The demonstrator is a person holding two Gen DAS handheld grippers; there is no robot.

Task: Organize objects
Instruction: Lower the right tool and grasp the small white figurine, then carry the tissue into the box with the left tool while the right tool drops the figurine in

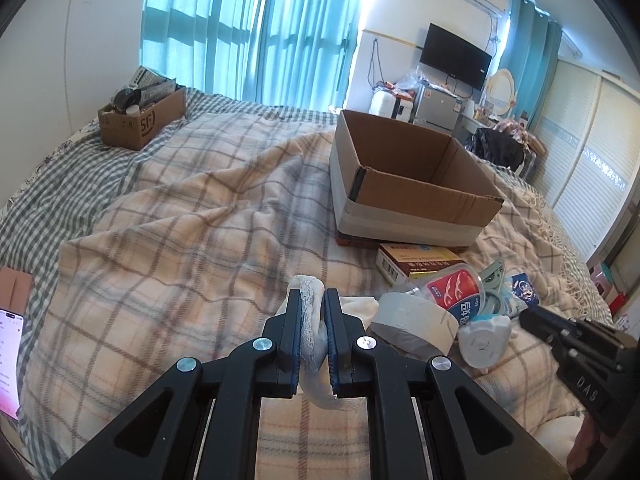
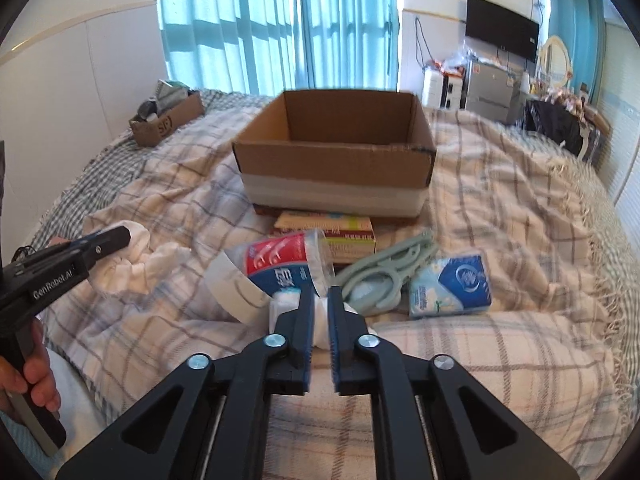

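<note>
My left gripper (image 1: 313, 294) is shut on a white cloth with a mesh edge (image 1: 310, 332); the rest of the cloth (image 2: 132, 264) bunches on the plaid blanket. My right gripper (image 2: 320, 292) is shut on a small white plastic object (image 2: 320, 330), which also shows in the left wrist view (image 1: 484, 340). Around it lie a tape roll (image 2: 236, 288), a clear floss-pick tub with a red and blue label (image 2: 288, 258), a pale green hanger (image 2: 380, 276), a blue tissue pack (image 2: 452, 284) and a yellow and red box (image 2: 332, 228). A large open cardboard box (image 2: 336, 160) stands behind them.
A smaller cardboard box (image 1: 140, 114) full of items sits at the bed's far left. A lit phone (image 1: 8, 360) lies at the left edge. The bed drops off at the right toward wardrobes (image 1: 588, 160). A TV (image 1: 454, 56) and fridge (image 1: 436, 108) stand beyond.
</note>
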